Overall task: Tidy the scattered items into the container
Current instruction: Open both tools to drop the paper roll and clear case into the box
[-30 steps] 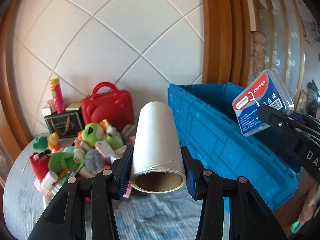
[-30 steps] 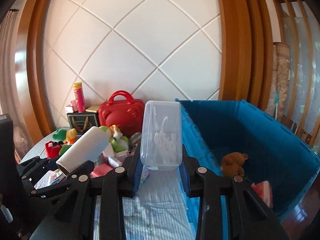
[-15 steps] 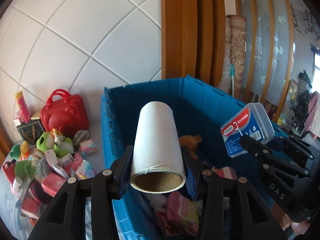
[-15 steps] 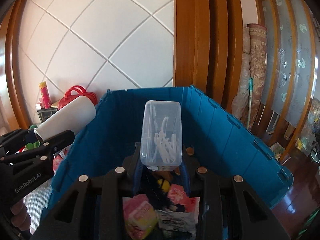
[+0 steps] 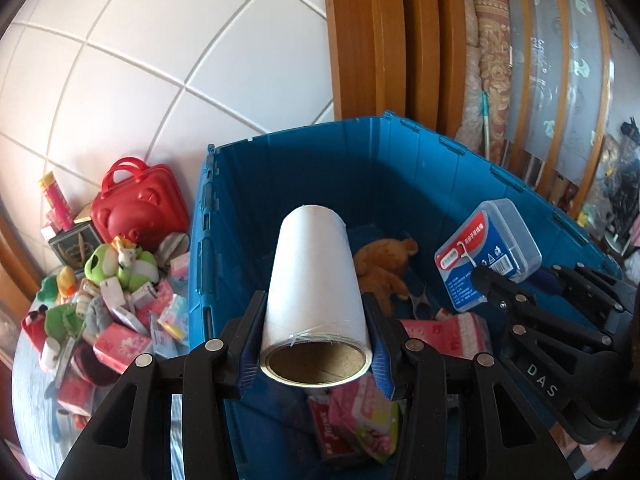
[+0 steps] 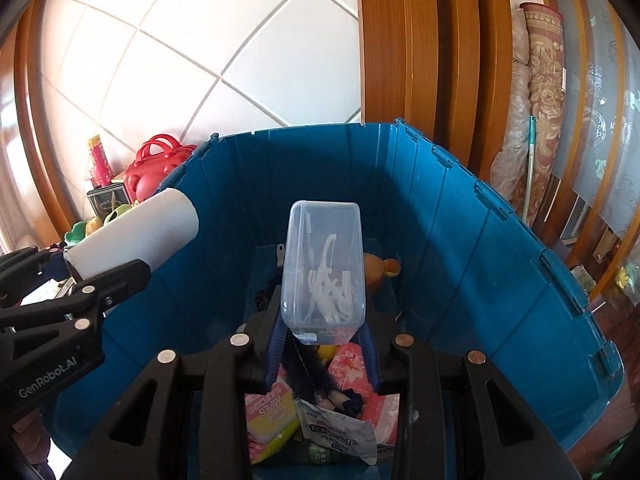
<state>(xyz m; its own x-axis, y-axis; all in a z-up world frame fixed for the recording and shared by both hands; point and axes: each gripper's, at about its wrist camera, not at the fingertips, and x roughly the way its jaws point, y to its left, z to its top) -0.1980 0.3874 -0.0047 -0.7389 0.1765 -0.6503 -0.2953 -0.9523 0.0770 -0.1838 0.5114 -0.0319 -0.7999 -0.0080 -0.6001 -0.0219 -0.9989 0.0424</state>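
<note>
white tiled wall [image 5: 160, 60], wooden frame [image 6: 420, 60], rolled rug [image 6: 544, 92]

- blue crate [image 5: 400, 168]: near wall hidden behind both hand-held gripper bodies, 6 o'clock
- brown plush [image 6: 380, 266]: mostly hidden behind floss box [image 6: 324, 268]
- floss box label text [image 5: 468, 264]: too small to read
- toy pile [image 5: 116, 300] at 9 o'clock: small items indistinct, cut by fisheye edge

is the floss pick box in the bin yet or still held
Still held: the right hand-held gripper clamps the floss pick box above the blue bin.
</note>
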